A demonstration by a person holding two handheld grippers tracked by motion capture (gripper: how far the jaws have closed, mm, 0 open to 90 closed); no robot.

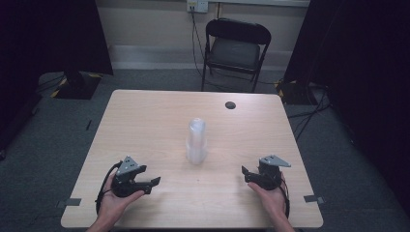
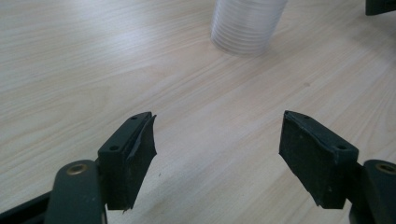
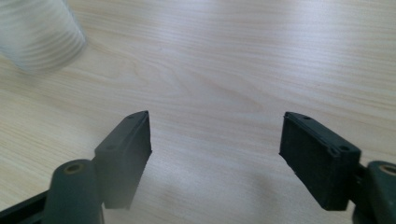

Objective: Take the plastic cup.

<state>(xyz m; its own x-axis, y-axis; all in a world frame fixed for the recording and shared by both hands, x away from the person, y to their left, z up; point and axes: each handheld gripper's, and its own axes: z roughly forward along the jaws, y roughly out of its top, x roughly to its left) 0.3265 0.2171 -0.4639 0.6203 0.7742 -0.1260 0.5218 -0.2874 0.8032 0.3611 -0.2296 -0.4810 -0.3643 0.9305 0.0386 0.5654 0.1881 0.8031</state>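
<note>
Both tongs, left (image 1: 155, 181) and right (image 1: 244, 171), sit spread and empty, flanking the upright cup stack (image 1: 197, 141) mid-tabletop (image 1: 145, 116), probably ready to grab it.

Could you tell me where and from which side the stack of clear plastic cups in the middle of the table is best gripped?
Probably low on the ribbed wall of the stack of clear cups, coming in level from a near side. It stands upright, tall and narrow, so a high grip might tip it. The left gripper and right gripper both sit open on the table, apart from it.
</note>
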